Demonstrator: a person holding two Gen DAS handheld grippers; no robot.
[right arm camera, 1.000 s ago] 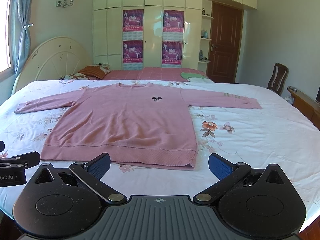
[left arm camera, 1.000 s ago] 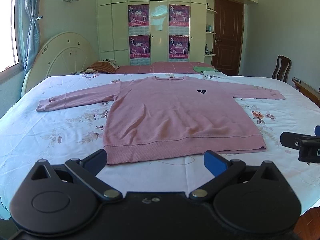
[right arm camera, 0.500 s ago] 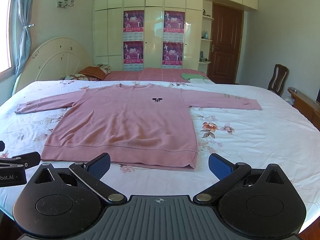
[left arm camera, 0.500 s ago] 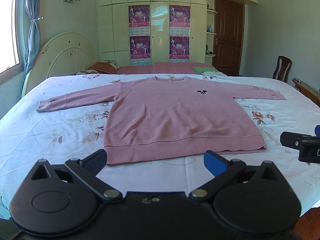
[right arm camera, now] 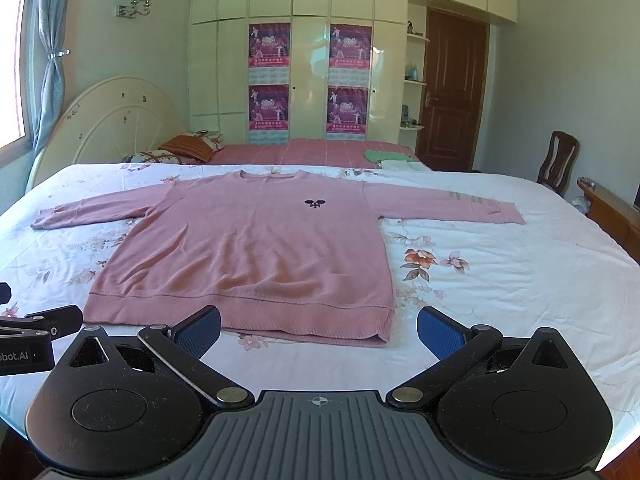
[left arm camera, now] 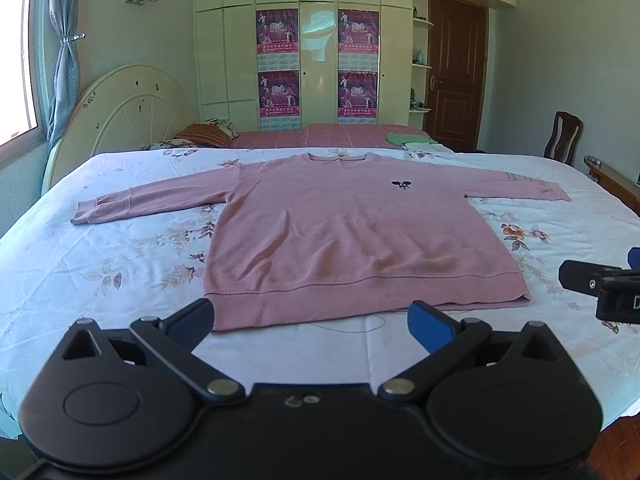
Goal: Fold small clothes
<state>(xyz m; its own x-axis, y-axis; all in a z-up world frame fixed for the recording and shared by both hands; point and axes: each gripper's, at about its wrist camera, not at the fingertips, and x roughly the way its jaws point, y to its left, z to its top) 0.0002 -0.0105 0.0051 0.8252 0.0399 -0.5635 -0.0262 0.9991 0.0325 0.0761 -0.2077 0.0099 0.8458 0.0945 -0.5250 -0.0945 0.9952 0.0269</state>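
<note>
The sweater (left arm camera: pixel 344 240) lies flat mid-bed (left arm camera: pixel 100 280) — pillows (left arm camera: pixel 204 136) behind, chair (left arm camera: pixel 562 136) at the right.

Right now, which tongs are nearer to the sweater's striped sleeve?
Right. The right tongs hover near the hem corner below the striped sleeve; the left tongs hover near the opposite hem corner.

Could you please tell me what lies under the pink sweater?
The pink sweater lies flat on a floral bedsheet, visible all around it. Whatever lies directly beneath stays covered.
</note>
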